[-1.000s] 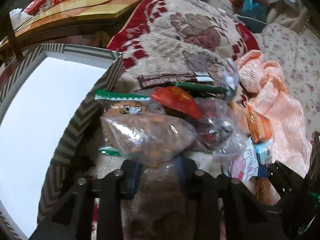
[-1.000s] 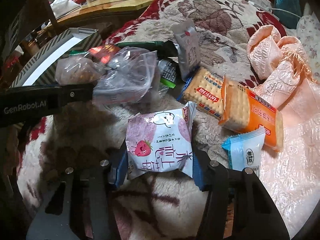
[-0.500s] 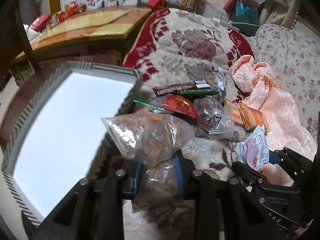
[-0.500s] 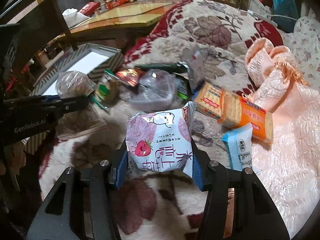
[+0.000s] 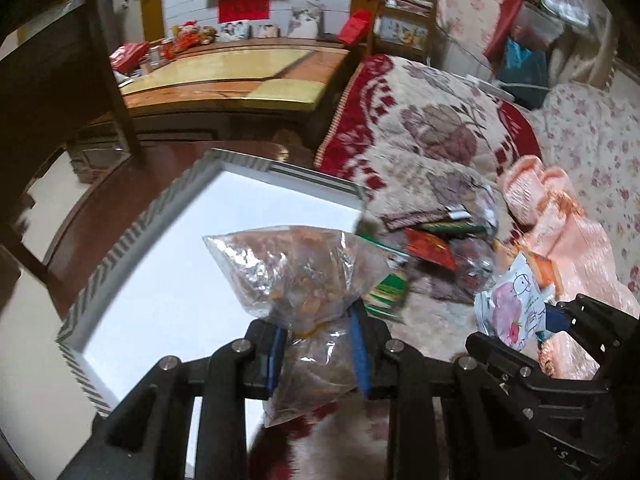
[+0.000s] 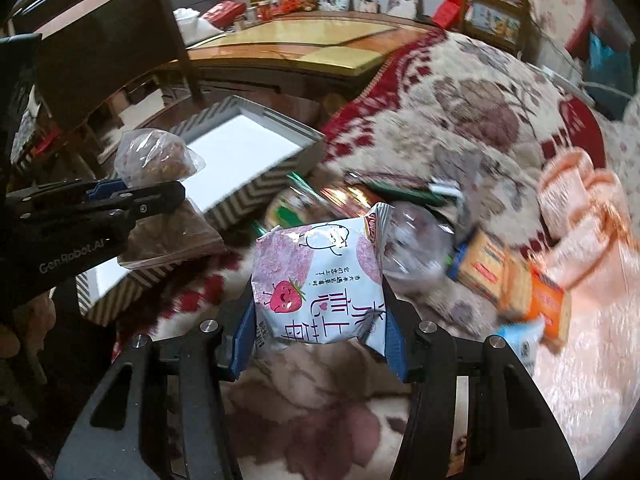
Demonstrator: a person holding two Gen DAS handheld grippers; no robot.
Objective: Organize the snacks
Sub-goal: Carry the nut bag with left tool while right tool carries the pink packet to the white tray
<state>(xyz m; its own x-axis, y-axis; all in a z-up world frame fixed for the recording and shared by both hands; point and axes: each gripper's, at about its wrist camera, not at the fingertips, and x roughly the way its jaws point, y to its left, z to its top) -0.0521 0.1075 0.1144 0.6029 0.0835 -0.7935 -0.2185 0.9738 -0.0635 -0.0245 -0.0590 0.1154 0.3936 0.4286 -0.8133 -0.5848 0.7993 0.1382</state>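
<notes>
left gripper (image 5: 316,344) jaws clamped on nut bag (image 5: 296,268), over box (image 5: 224,168) at 11 o'clock | right gripper (image 6: 320,340) jaws clamped on strawberry pack (image 6: 320,280), box (image 6: 260,190) at 10 o'clock, farther | left nearer for drop

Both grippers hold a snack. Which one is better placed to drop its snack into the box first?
Left. Its clear bag hangs at the box edge; the right gripper's strawberry packet sits farther over the blanket.
</notes>
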